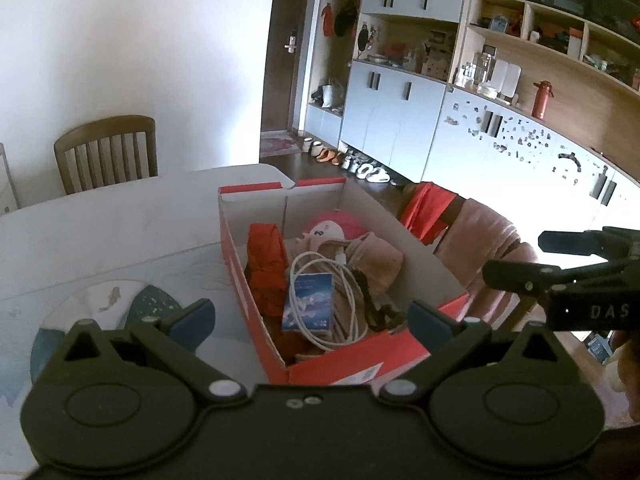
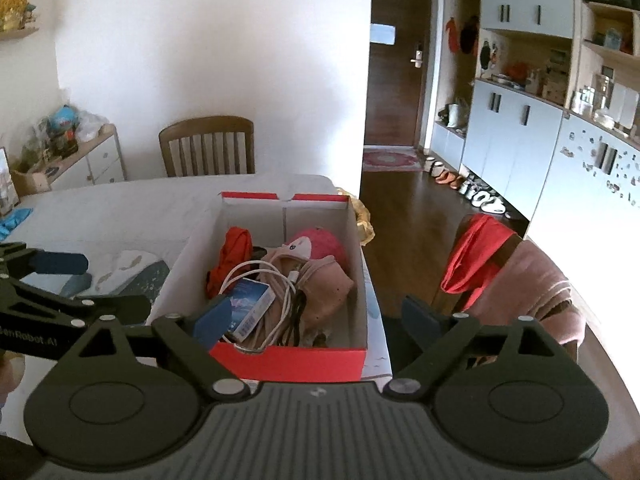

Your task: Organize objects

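Both grippers, left [image 1: 310,314] and right [image 2: 316,316], hung released over the shoebox [image 2: 288,362] at table edge; the small blue box [image 1: 308,300], prob. light and stiff, suited a grip across its long sides.

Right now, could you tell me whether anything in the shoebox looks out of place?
The white cable sprawls in loose loops over the blue booklet and pink cloth in the red shoebox. No damage is visible.

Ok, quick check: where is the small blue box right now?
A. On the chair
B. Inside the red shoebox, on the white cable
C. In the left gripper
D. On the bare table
B: the small blue box lies inside the red shoebox on the white cable; both grippers are open and empty.
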